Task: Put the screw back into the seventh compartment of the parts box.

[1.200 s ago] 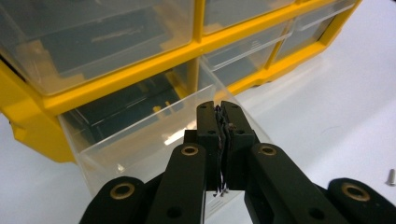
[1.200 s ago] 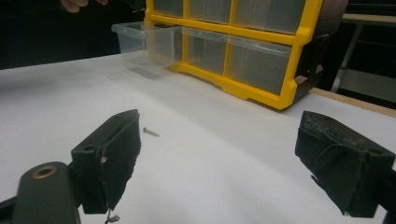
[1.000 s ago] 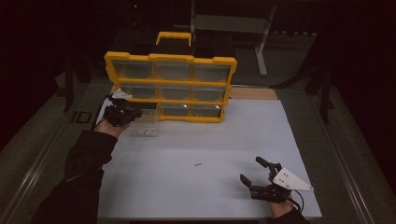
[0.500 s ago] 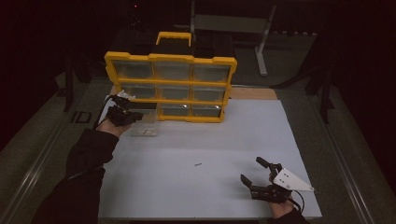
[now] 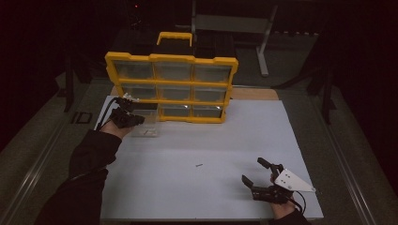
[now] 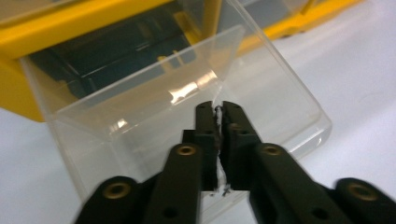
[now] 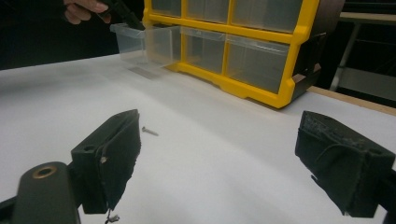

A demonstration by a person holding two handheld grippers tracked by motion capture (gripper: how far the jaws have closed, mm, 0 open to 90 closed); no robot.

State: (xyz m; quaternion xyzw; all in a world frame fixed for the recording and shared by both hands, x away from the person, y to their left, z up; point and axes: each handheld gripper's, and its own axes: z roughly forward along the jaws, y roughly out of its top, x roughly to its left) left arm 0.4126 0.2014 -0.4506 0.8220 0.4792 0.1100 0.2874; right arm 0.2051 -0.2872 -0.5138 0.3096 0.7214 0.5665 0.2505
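A clear drawer (image 5: pixel 146 123) sits half out of the organizer's (image 5: pixel 172 86) lower-left slot; a screw (image 5: pixel 199 165) lies on the table (image 5: pixel 225 140) before it.

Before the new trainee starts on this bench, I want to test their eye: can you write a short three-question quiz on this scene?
1. True or false: the left gripper is pinching the front wall of the clear drawer.
2. What lies loose on the white table between the two grippers? A) a coin B) a small screw C) a key
3. Fill in: the right gripper has its jaws ____.

Key:
1. True. Its jaws are closed on the wall, and the drawer is pulled partly out of the yellow cabinet.
2. B, the small screw.
3. Open, with nothing between them.
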